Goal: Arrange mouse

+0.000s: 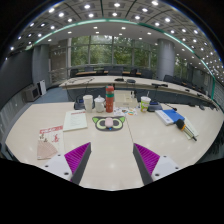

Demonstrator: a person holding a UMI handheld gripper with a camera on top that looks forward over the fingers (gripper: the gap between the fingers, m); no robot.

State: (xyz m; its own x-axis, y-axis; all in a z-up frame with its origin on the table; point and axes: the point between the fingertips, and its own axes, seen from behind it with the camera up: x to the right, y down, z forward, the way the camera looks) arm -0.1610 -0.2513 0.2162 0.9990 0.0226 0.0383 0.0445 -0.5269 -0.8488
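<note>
A small light mat with a green edge (108, 123) lies in the middle of the long pale table (110, 160), well beyond my fingers. A small dark thing on it may be the mouse; it is too small to tell. My gripper (112, 150) is open and empty above the table's near part. Its magenta pads (78, 160) stand wide apart with only bare table between them.
A red bottle (110, 98) stands behind the mat, with a cup to its left (88, 101) and another to its right (145, 102). White papers (75, 120) and a pink booklet (48, 143) lie at the left. A blue book (170, 115) lies at the right.
</note>
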